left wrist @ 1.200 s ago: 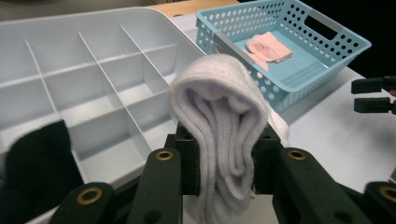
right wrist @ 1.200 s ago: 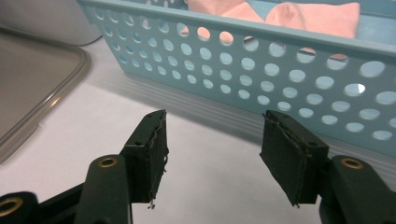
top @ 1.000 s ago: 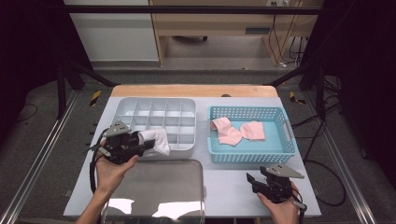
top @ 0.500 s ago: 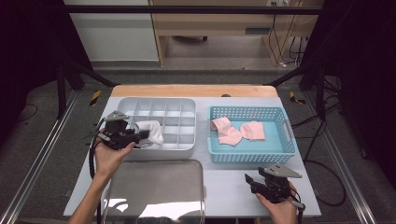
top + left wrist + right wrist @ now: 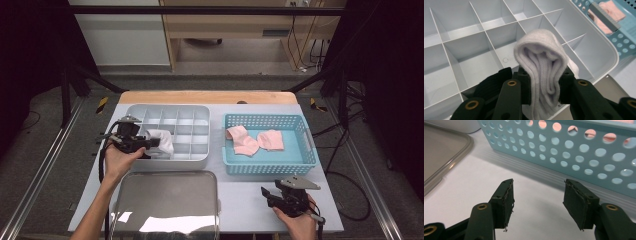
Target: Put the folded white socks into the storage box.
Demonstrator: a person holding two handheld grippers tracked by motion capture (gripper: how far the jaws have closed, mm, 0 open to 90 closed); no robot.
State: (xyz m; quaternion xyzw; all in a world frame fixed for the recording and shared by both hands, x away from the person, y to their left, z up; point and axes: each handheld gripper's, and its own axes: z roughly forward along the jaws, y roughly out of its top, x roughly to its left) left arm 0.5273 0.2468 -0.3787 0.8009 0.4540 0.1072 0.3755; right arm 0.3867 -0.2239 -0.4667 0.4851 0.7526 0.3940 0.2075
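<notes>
1. We are holding a white sock [image 5: 161, 141] with our left gripper [image 5: 150, 143]. The two black pads [image 5: 523, 85] are pinching the folded sock from both sides.
2. In the left gripper view, the sock [image 5: 541, 72] is sticking up out of the jaws in a rolled bunch, with its round top over the tray's boxes.
3. We are keeping the sock over the near left part of the grey tray [image 5: 202, 112]. The tray has many small boxes made by thin walls. We cannot tell which box the sock is over, or if it is touching the bottom.
4. Our left hand [image 5: 117, 159] is coming in from the near left side of the table [image 5: 240, 197].
5. Our right gripper [image 5: 267, 192] is sitting low at the near right side, close to the table top. Its fingers [image 5: 505, 200] are spread apart, and we are seeing bare table between them. It is holding nothing.
6. The blue basket [image 5: 300, 162] is sitting to the right of the tray, just beyond the right gripper. In the right gripper view, its wall with round holes [image 5: 564, 150] is right ahead of the open jaws.
7. Two pink socks [image 5: 255, 141] are lying in the basket, side by side, near its middle.
8. A clear lid [image 5: 165, 200] is lying flat on the near side of the table, just in front of the tray, between our two hands.
</notes>
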